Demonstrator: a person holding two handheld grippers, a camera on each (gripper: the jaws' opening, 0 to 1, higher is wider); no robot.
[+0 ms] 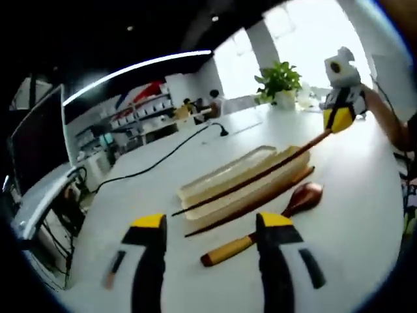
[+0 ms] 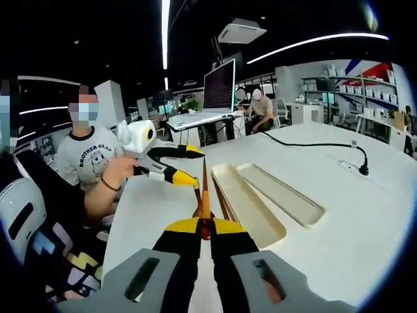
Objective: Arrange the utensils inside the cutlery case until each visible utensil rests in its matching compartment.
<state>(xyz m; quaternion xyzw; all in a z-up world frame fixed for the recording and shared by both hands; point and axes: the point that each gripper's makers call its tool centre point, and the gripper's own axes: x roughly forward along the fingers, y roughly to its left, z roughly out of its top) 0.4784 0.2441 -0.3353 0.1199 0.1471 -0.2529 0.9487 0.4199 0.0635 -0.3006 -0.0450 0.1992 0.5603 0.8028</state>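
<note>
Carrying one long dark-brown wooden chopstick [image 1: 260, 175] by its end, the right claw [image 1: 339, 116] is clenched on it at the far side of the white tabletop [image 1: 365, 215], with the stick slanting across the pale, translucent oblong cutlery case [image 1: 228, 176]. In the right gripper view the same claw [image 2: 203, 225] is seen closed around the stick's thick end, while the tip points toward the left claw [image 2: 186, 171], which hovers beyond it with its jaws apart and nothing between them. A second dark-brown chopstick [image 1: 254, 207] lies on the tabletop just beside the case's near long edge, and a wooden spoon with a dark bowl and yellowish handle [image 1: 273, 218] lies near it, between the case and the left claw [image 1: 212, 228].

For the step to go well, the held chopstick should be turned parallel to the case's long walls before it is lowered, so that both ends clear the rim. The tip is best guided down first, the thick end afterwards, and the grip released only once the stick is felt to rest flat. Which compartment suits it cannot be told with certainty; the narrower tray [image 2: 244, 202] seems likely.
</note>
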